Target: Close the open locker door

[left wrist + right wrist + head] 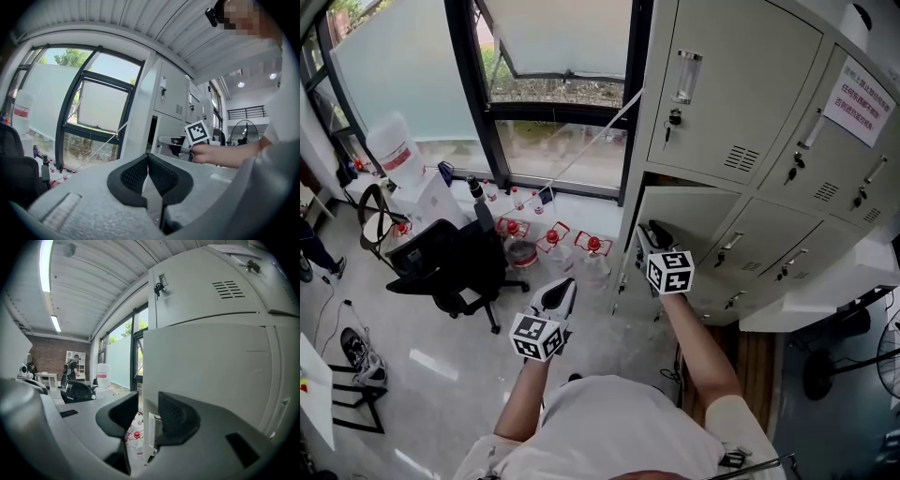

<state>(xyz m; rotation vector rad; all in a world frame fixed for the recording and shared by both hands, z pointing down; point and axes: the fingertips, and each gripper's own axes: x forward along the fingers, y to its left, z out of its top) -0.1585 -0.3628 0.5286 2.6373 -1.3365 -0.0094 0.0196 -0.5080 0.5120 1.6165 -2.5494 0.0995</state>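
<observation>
The grey locker bank (750,103) fills the right side of the head view. One middle-row locker door (689,220) stands swung open toward me. My right gripper (649,232) is at that door's free edge. In the right gripper view the door (206,366) fills the right half, and its edge runs down between the jaws of my right gripper (149,404). The jaws stand apart, with floor showing between the left jaw and the edge. My left gripper (565,286) hangs lower left, away from the lockers. Seen in its own view, the left gripper (148,157) is shut on nothing.
A black office chair (455,262) stands left of the lockers. Red-capped water bottles (553,239) crowd the floor below the window. A large water jug (394,145) sits far left. A white ledge (825,291) juts out at right, with a fan (886,356) below it.
</observation>
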